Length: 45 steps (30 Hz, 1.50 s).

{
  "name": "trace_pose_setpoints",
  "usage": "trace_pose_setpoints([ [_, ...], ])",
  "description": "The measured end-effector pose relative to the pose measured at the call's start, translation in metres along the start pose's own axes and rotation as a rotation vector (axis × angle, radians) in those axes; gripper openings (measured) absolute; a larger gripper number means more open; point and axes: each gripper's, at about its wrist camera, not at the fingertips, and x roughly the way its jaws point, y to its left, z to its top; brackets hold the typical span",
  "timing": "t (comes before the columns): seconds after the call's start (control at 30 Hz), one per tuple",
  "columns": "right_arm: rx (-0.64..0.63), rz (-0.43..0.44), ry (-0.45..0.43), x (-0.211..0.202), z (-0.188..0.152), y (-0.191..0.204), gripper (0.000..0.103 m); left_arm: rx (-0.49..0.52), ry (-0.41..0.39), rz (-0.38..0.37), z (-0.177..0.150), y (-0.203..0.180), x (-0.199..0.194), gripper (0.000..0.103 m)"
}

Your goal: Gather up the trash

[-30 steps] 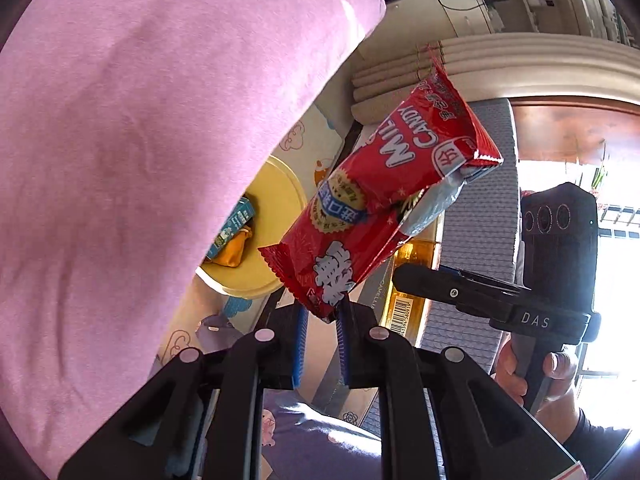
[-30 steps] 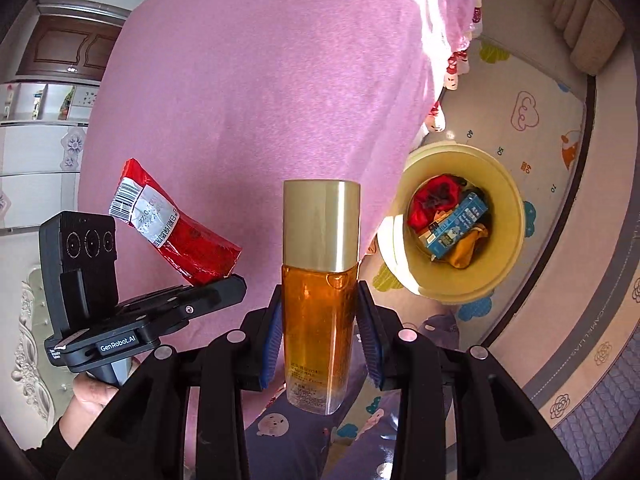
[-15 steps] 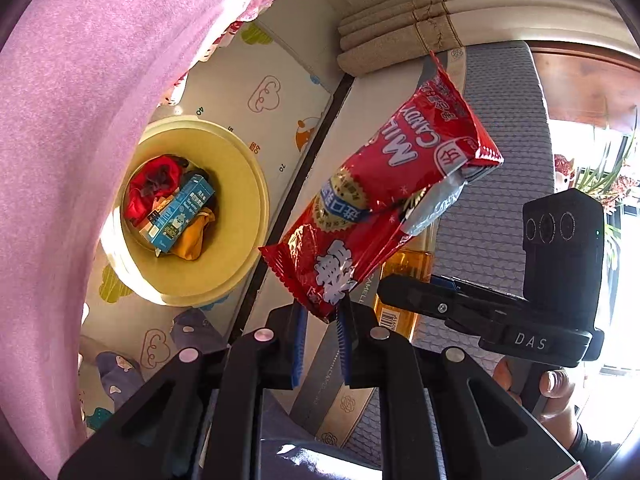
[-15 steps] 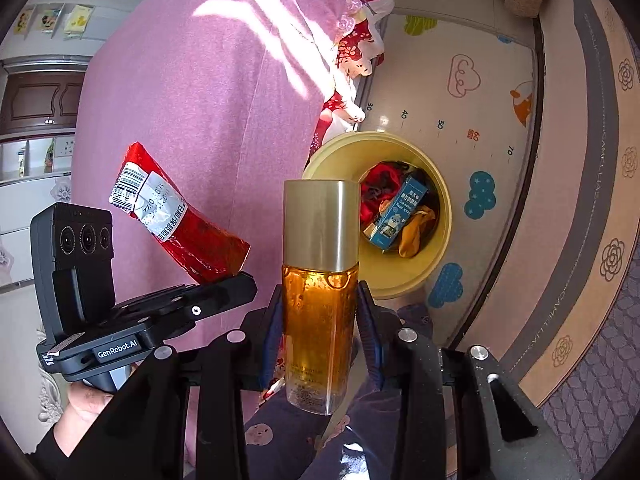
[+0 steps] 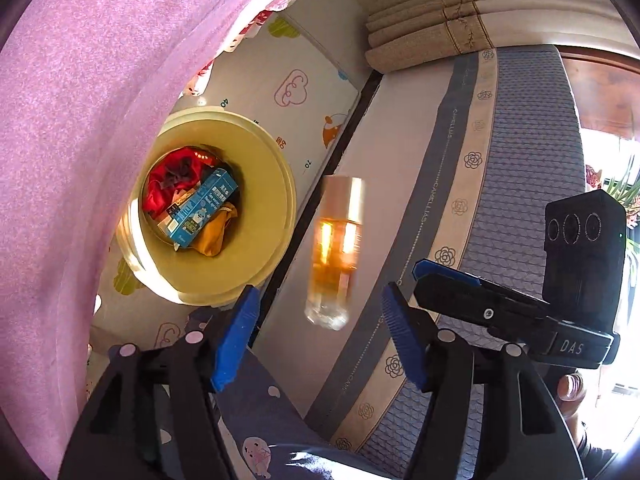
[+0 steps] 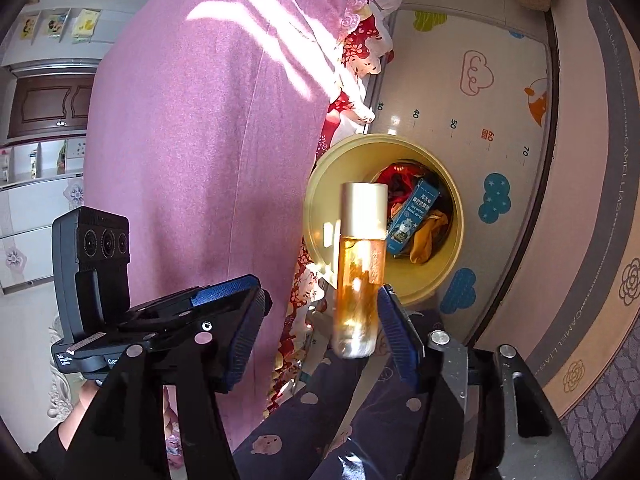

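Kids' play mat point(image 5: 304, 92) with cloud prints is spread over the floor, and a yellow bin point(image 6: 320, 184) is parked on it next to a pink bedspread point(image 6: 208, 152). Red cloth, a blue carton point(image 5: 202, 210) and something mustard-coloured are already piled inside. Jaws of the left gripper point(image 5: 316, 340) have just been opened and are seen standing apart with nothing between them. Same deal for the right gripper point(image 6: 316, 336): its jaws have just been opened too, and the amber bottle point(image 6: 360, 268) with the gold cap is seen upright and blurred between them, hard against the right pad, no longer squeezed. It's lined up over the bin's near rim.
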Motion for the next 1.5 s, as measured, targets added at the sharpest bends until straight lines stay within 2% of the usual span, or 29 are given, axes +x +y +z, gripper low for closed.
trace_pose_setpoints([
  [0.2, 0.018, -0.023, 0.006, 0.002, 0.0, -0.001, 0.054, -0.016, 0.004, 0.012, -0.006, 0.014, -0.007, 0.063],
  [0.47, 0.007, -0.048, 0.016, 0.003, 0.001, 0.013, 0.053, -0.022, -0.021, -0.016, -0.008, 0.02, -0.022, 0.063],
  [0.77, -0.057, -0.078, 0.03, 0.005, 0.001, 0.054, 0.053, -0.021, -0.078, -0.058, -0.018, 0.029, -0.053, 0.064],
  [1.13, -0.214, -0.112, 0.077, 0.03, -0.004, 0.148, 0.053, -0.088, -0.187, -0.093, -0.05, 0.077, -0.117, 0.065],
  [1.5, -0.39, -0.119, 0.16, 0.096, -0.037, 0.272, 0.053, -0.215, -0.327, -0.103, -0.106, 0.17, -0.199, 0.065],
])
